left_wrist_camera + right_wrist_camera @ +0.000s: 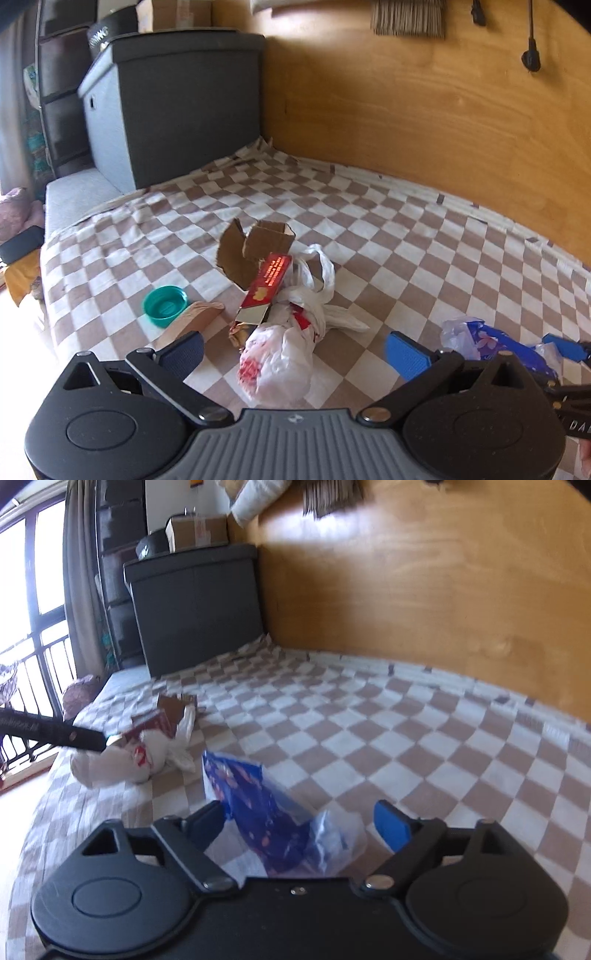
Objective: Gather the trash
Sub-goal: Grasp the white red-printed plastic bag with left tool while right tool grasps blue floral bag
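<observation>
Trash lies on a brown-and-white checked bedspread (406,236). My left gripper (295,354) is open, with a knotted white plastic bag with red print (277,354) between its fingers, untouched by the pads. Behind the bag lie a red carton (267,284) and torn brown cardboard (255,247). A teal lid (164,306) and a brown paper piece (192,319) sit at the left. My right gripper (299,827) is open around a blue flowered wrapper in clear plastic (266,812). Its left finger (207,821) is at the wrapper's edge; the right finger stands apart.
A dark grey storage box (177,107) stands at the far end of the bed against a wooden wall (424,110). The bed's edge drops off at the left (48,258). A window with a railing (26,638) is at the far left.
</observation>
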Motion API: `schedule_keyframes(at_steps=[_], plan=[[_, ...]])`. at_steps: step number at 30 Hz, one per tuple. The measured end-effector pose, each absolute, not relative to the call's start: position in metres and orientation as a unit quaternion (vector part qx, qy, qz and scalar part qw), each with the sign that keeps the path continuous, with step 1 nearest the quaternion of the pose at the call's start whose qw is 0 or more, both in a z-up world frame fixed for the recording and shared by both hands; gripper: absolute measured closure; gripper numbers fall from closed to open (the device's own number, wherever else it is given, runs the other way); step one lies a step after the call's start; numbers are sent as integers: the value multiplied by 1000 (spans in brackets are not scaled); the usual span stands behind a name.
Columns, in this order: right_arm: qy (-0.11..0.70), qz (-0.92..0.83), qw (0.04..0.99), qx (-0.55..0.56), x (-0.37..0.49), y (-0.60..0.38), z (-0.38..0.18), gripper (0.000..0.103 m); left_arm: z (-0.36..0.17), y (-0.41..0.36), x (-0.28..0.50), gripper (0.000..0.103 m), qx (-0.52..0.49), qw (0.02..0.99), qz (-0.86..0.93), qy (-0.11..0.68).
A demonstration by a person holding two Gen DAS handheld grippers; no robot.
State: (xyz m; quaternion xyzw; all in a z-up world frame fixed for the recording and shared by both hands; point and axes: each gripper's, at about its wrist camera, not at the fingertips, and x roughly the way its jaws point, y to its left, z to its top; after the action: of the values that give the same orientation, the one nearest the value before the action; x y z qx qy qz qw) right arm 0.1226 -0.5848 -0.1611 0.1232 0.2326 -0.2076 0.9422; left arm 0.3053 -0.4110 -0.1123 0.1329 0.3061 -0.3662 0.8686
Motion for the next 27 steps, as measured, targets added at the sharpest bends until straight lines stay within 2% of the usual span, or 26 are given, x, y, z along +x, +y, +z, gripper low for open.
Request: schedule_keyframes(at_steps=[4,8,10,12,16,21,27], plan=[[261,-204,937,114,130,-583,-168,41,-117,-419,317,2,135,863,-365,322],[261,-205,937,108,129,-581,-168,46,-119,-424,323,9,142,856,-370,332],[261,-203,938,104,130,-579,-168,56,-121,-427,325,12,152,853,-369,337],[261,-203,938,103,129,-579,-167,59,-124,-429,325,16,163,849,-368,342],[257,-208,938,104,129,-579,-165,74,-129,-431,329,26,173,845,-361,354],[253,-209,939,106,128,-580,-163,79,-135,-431,333,52,175,844,-353,364],[243,-218,938,113,125,-581,-160,81,-140,-426,331,65,170,851,-350,353]])
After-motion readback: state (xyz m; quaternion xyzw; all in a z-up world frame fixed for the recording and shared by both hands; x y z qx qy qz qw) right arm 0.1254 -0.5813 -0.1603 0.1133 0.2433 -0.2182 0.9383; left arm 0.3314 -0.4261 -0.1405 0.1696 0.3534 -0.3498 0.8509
